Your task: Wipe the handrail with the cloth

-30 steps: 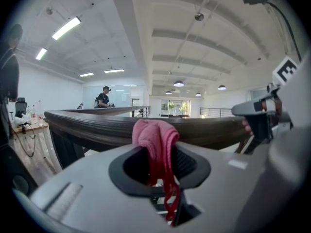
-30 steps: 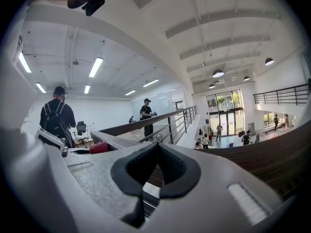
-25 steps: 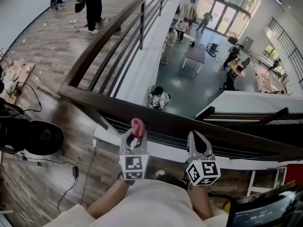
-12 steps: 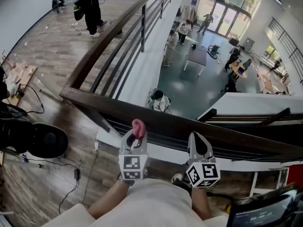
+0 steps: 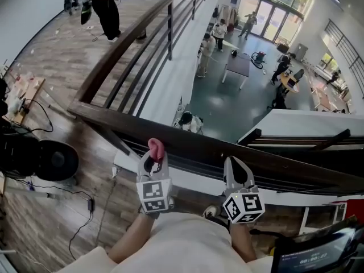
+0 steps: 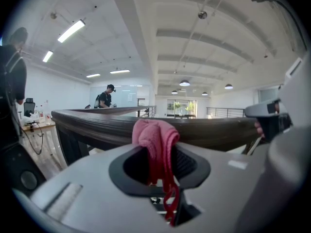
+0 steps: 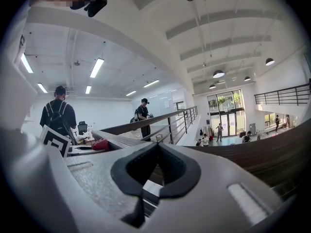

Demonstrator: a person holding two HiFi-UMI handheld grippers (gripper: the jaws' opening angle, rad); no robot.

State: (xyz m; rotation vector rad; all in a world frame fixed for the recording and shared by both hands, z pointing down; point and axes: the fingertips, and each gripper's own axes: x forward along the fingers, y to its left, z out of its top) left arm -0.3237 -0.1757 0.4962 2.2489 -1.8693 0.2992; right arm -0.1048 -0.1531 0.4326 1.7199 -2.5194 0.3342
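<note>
At the handrail (image 5: 227,152), head view: we log left gripper (image 5: 152,162) shifted left along it since earlier; pink cloth (image 5: 155,147) at its near edge; right gripper (image 5: 239,172) unmoved; both forearms (image 5: 131,238) reaching forward.
Left gripper view: jaws clamped on cloth (image 6: 154,135).
Right gripper view: jaws pressed together, nothing between.

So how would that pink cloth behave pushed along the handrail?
Probably floppy: the pink cloth bunches above the left hand-held gripper, and a strand dangles below. Likely light and soft, so it should mould to the handrail.
</note>
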